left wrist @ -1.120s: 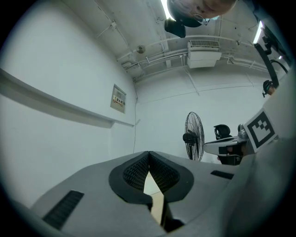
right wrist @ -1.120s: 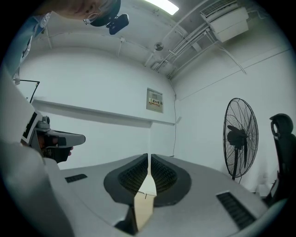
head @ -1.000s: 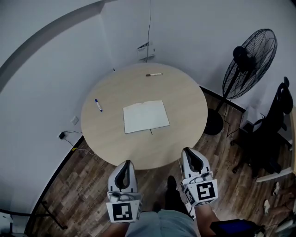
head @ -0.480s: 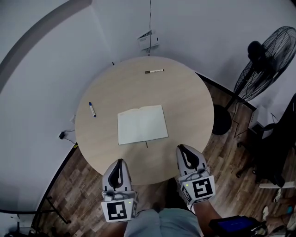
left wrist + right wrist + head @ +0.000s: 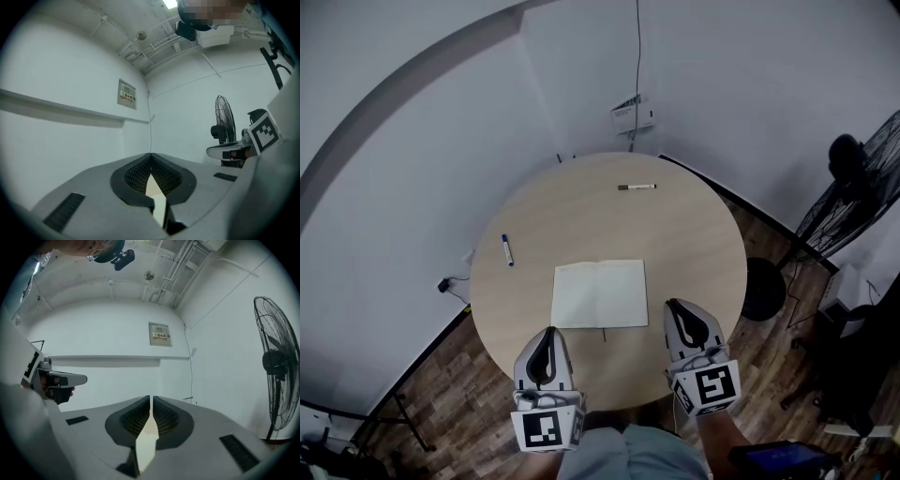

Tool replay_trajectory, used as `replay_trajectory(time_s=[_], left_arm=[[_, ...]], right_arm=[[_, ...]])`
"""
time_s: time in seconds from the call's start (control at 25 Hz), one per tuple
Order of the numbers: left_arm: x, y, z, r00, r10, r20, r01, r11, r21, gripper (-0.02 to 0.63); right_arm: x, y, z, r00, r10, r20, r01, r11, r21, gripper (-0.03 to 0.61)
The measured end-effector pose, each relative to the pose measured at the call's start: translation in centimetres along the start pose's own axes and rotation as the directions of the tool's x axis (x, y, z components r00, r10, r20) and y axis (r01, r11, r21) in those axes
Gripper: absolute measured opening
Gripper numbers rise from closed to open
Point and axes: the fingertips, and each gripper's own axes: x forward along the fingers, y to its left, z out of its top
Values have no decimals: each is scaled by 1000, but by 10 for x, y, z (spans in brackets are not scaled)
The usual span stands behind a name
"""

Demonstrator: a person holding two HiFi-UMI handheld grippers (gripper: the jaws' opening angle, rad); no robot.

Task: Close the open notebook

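The open notebook (image 5: 600, 293) lies flat with its white pages up, near the front of the round wooden table (image 5: 694, 234). My left gripper (image 5: 547, 334) hovers over the table's near edge, just short of the notebook's front left corner. My right gripper (image 5: 680, 307) is level with the notebook's front right corner, a little to its right. Neither touches the notebook. In the left gripper view the jaws meet at their tips (image 5: 151, 155) with nothing between them. In the right gripper view the jaws also stand together (image 5: 151, 399) and hold nothing. Both point level at the far wall.
A blue-capped pen (image 5: 506, 249) lies at the table's left, and a dark pen (image 5: 637, 187) at its far side. A standing fan (image 5: 861, 187) is at the right, beside a dark chair. A cable and a wall box (image 5: 634, 114) sit behind the table.
Both grippers have moved forward from over the wooden floor to over the table's near edge, closer to the notebook. Their jaws have stayed together.
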Motion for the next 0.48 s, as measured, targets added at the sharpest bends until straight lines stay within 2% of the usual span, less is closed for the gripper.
replay_trajectory(time_s=[0.24, 0.36, 0.48], left_arm=[[9, 30, 3, 998, 61, -1, -61, 998, -15, 18], [11, 48, -12, 994, 95, -45, -96, 995, -20, 18], [22, 60, -22, 996, 77, -49, -79, 996, -51, 18]], right_arm=[[34, 13, 9, 999, 52, 14, -52, 999, -10, 49], [46, 20, 6, 998, 59, 3, -59, 998, -8, 49], [63, 26, -3, 997, 71, -24, -71, 997, -11, 49]])
